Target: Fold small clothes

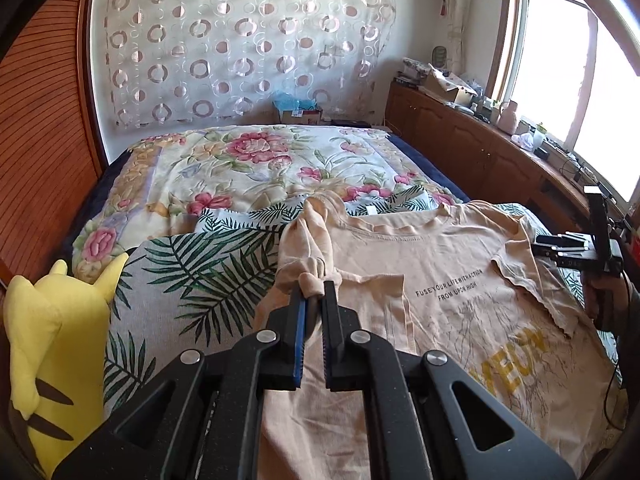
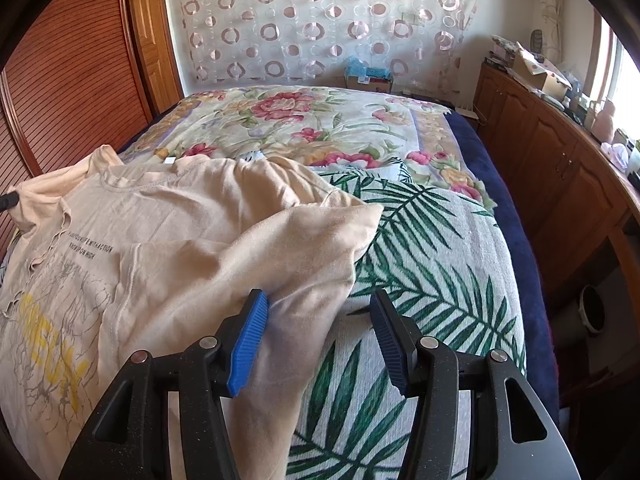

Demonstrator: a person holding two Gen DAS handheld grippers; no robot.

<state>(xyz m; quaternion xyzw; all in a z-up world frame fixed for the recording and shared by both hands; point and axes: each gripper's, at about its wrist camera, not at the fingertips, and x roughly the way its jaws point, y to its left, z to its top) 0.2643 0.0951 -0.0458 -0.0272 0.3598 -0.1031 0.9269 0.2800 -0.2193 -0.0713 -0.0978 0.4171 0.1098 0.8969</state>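
Sunlight comes in at the window [image 1: 560, 72] onto a big bed [image 2: 492, 148] with a flowery blanket [image 1: 256, 160] and a leaf-print cover [image 2: 432, 248]. A peach T-shirt [image 1: 432, 292] lies on the cover near the bed's front edge. The left gripper [image 1: 314, 300] pinches a bunched-up sleeve tight. The right gripper [image 2: 318, 332] is spread wide over the shirt's side edge. Both sleeves look turned in, so I think the folding has only begun. A yellow plush toy [image 1: 44, 352] sits at the bed's left edge.
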